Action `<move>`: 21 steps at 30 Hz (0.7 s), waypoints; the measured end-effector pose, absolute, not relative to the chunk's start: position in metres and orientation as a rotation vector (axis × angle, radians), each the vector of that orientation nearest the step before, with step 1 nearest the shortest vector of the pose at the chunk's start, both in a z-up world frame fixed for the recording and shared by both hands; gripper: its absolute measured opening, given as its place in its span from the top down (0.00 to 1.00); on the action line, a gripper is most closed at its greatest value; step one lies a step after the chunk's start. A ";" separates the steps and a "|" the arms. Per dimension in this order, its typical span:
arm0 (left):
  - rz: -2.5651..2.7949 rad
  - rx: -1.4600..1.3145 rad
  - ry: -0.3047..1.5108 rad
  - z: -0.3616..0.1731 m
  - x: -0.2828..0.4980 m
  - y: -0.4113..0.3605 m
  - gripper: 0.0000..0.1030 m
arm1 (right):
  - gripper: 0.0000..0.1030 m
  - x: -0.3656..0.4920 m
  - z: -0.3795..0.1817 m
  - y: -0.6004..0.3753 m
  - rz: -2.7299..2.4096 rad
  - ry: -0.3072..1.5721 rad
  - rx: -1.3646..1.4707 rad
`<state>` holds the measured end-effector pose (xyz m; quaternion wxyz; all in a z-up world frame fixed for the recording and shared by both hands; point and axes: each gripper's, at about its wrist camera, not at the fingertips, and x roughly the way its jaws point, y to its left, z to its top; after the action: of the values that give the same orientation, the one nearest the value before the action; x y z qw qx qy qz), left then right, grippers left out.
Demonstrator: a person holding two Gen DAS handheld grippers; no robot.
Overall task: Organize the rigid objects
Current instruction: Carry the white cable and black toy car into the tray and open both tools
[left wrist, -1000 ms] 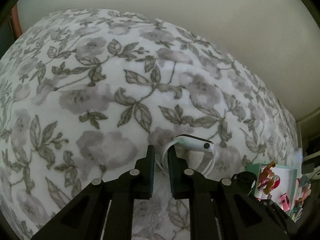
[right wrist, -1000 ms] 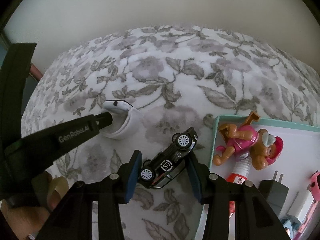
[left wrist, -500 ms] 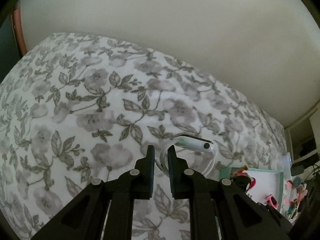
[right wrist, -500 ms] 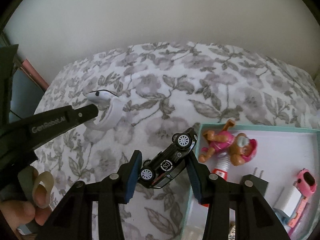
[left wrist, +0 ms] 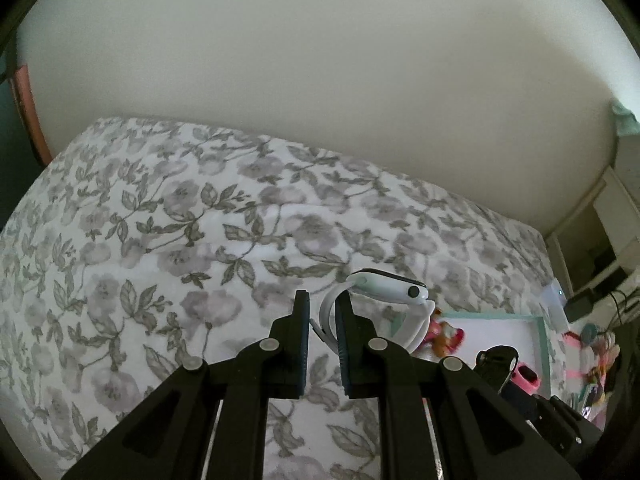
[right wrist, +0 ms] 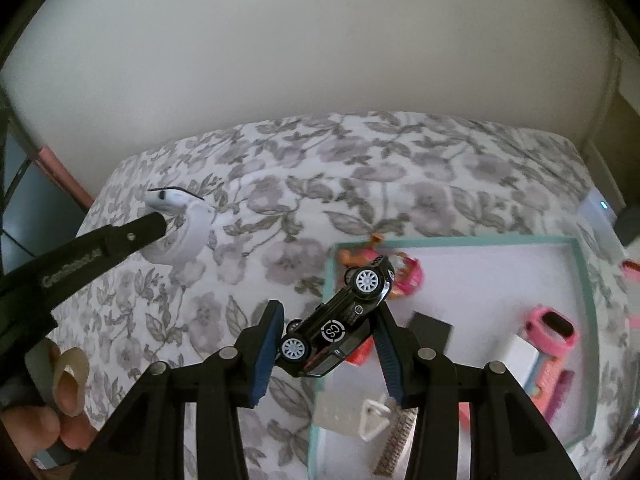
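My left gripper [left wrist: 322, 312] is shut on the strap of a white smartwatch [left wrist: 386, 287], which hangs above the flowered bedspread [left wrist: 160, 240]. From the right wrist view the same white smartwatch [right wrist: 180, 216] shows at the left, at the tip of the left gripper's black finger [right wrist: 120, 240]. My right gripper [right wrist: 328, 334] is shut on a black toy car [right wrist: 340, 320], held tilted over the near left edge of a teal-rimmed white tray [right wrist: 584, 280].
In the tray lie a pink toy dog figure [right wrist: 404, 276], a pink watch [right wrist: 554, 330], a black charger block [right wrist: 430, 328], a white triangle piece [right wrist: 374, 420] and a comb. A person's hand [right wrist: 52, 396] shows bottom left. A pale wall rises behind the bed.
Both grippers have risen off the bedspread with their objects. The toy car has moved right, from over the bedspread to over the tray's left edge. The watch lifted clear of the cover.
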<state>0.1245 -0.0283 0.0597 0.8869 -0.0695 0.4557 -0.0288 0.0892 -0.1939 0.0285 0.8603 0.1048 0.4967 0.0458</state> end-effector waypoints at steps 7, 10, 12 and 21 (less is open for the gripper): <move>-0.132 -0.101 0.955 0.062 0.094 -0.060 0.87 | 0.54 0.059 0.033 -0.220 0.030 1.045 0.257; -0.161 -0.077 0.966 0.058 0.083 -0.074 0.87 | 0.53 0.048 0.036 -0.229 0.001 1.042 0.256; -0.183 -0.063 0.972 0.057 0.076 -0.083 0.87 | 0.53 0.039 0.036 -0.237 -0.019 1.043 0.258; -0.263 0.010 0.998 0.048 0.049 -0.125 0.87 | 0.53 0.007 0.033 -0.278 -0.143 1.062 0.270</move>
<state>0.0495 -0.1246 0.0482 0.8698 0.0048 0.4771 -0.1257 0.0073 -0.2780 0.0329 0.8511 0.1284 0.5045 -0.0680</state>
